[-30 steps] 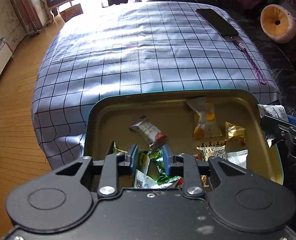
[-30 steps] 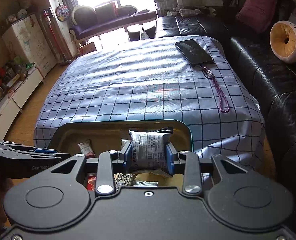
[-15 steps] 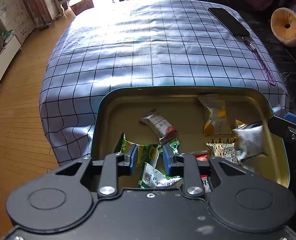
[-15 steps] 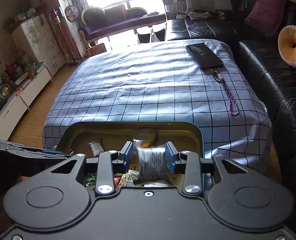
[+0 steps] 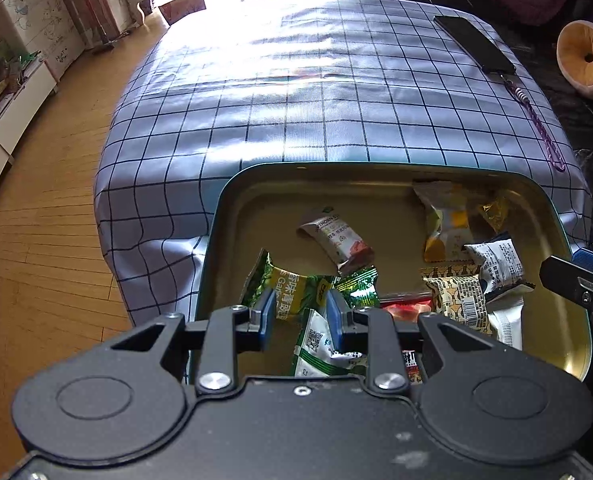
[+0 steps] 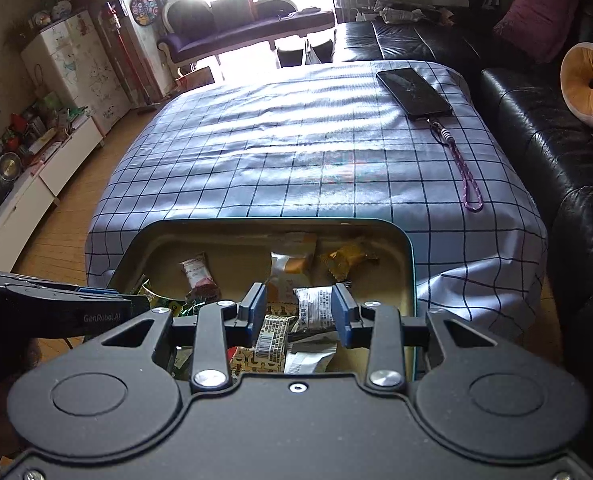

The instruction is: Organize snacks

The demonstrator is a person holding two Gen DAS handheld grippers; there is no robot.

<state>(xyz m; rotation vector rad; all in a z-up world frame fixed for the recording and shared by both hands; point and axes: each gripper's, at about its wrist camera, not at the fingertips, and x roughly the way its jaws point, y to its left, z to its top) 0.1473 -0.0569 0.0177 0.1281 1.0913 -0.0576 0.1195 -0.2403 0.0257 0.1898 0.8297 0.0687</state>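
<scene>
I see a table with a blue checked cloth (image 6: 296,152). A black phone (image 6: 414,93) lies at its far right, by a black sofa (image 6: 544,120). The wood floor (image 5: 28,240) is on the left. The snacks (image 5: 336,240) sit in the gold tin (image 5: 376,178) at the near edge. My left gripper (image 5: 301,314) and right gripper (image 6: 299,312) hang spread apart over it, holding nothing.

The right gripper (image 6: 298,312) now stands open, and the white packet (image 6: 316,307) it clamped lies in the tin (image 6: 406,276)
</scene>
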